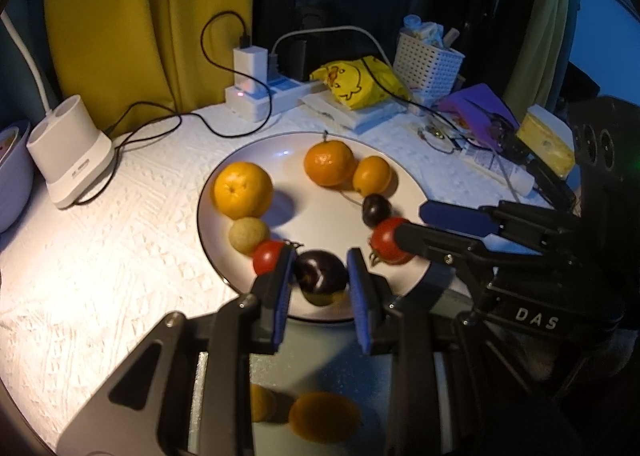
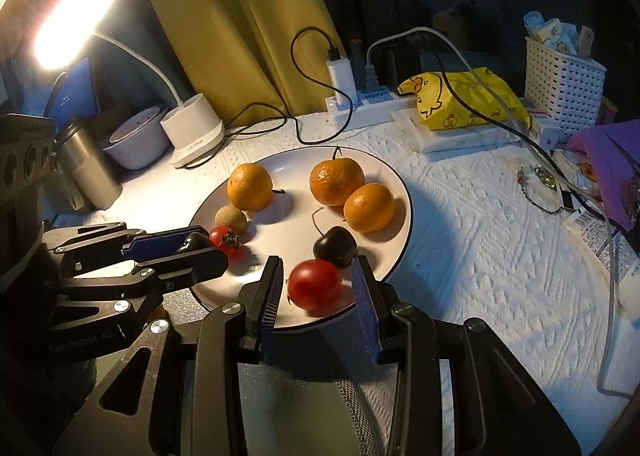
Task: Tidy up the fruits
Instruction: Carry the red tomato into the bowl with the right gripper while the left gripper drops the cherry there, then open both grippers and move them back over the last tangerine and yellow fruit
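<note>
A white plate [image 1: 320,216] [image 2: 296,172] holds three oranges [image 1: 243,189] [image 2: 337,181], a small tan fruit [image 1: 249,235] [image 2: 231,219], two red tomatoes and two dark cherries. My left gripper [image 1: 320,262] [image 2: 182,246] is open, its jaws either side of a dark cherry [image 1: 320,271] [image 2: 195,242], beside a red tomato [image 1: 267,256] [image 2: 225,240]. My right gripper [image 2: 317,282] [image 1: 408,226] is open around the other red tomato [image 2: 314,283] [image 1: 387,240], next to the stemmed cherry [image 2: 335,247] [image 1: 376,210].
A white lamp base [image 1: 68,152] [image 2: 194,132] and a bowl [image 2: 136,142] stand at the left. A power strip with cables [image 1: 264,94] [image 2: 360,100], a yellow duck bag [image 2: 460,100], a white basket [image 2: 564,96] and clutter lie behind and to the right.
</note>
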A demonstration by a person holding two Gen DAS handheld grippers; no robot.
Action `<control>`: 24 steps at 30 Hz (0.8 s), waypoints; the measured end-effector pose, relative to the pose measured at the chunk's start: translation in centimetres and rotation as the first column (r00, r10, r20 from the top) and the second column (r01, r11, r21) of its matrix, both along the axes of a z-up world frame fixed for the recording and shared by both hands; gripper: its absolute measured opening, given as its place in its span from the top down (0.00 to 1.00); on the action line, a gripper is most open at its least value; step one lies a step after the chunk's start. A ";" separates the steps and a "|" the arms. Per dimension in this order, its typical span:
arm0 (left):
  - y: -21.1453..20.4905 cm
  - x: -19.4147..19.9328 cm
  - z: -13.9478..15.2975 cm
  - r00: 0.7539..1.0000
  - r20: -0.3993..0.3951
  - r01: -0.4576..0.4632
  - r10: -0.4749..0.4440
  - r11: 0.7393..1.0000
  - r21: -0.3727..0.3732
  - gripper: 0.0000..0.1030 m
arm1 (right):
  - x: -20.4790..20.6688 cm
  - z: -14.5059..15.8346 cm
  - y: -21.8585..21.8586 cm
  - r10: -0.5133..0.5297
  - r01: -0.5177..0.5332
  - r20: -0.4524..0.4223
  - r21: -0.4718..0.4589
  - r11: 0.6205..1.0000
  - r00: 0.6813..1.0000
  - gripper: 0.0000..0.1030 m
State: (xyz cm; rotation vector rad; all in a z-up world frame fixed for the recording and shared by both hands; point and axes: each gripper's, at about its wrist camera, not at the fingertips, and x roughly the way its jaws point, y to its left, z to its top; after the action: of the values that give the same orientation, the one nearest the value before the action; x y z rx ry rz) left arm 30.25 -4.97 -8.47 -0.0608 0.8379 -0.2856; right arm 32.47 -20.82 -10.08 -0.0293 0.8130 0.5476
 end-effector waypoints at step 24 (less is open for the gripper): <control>2.3 -6.4 3.8 0.995 0.075 -0.057 0.060 0.998 -0.041 0.62 | -5.0 3.3 0.9 -0.017 0.018 0.055 -0.019 1.000 0.998 0.59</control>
State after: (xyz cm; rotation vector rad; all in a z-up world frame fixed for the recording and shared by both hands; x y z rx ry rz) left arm 23.87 -2.72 -4.69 -0.1097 0.7536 -0.2474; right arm 27.44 -19.92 -6.77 -0.0548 0.7646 0.5200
